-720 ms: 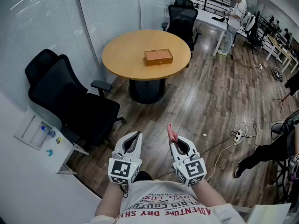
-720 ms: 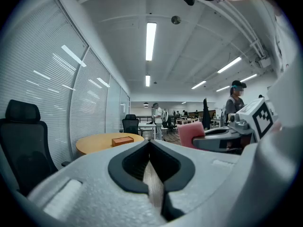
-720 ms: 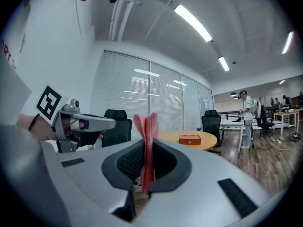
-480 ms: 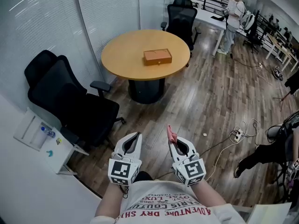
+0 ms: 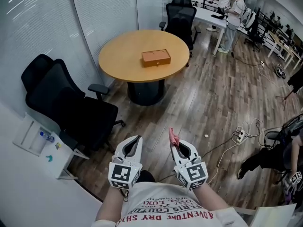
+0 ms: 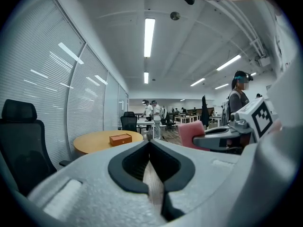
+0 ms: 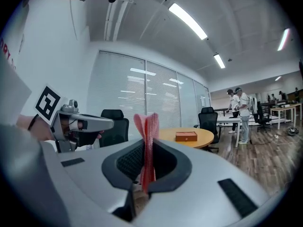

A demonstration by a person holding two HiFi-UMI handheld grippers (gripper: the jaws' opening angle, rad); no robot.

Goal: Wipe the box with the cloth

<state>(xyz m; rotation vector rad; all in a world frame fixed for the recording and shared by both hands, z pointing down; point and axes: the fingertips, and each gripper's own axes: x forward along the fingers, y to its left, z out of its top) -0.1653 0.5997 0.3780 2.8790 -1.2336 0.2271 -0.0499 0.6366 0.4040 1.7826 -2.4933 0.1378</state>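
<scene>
Right tool [image 5: 173, 144] pointing forward, clamping pink cloth [image 5: 173, 135]

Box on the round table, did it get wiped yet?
Not yet. Done: the pink cloth is picked up, pinched in the shut right gripper. In hand: carrying it; the left gripper is shut and empty. Left: the box sits on the table, across the floor from both grippers, so walking over and wiping it are likely next.

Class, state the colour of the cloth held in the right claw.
Pink; the folded fabric cloth shows best in the right gripper view.
</scene>
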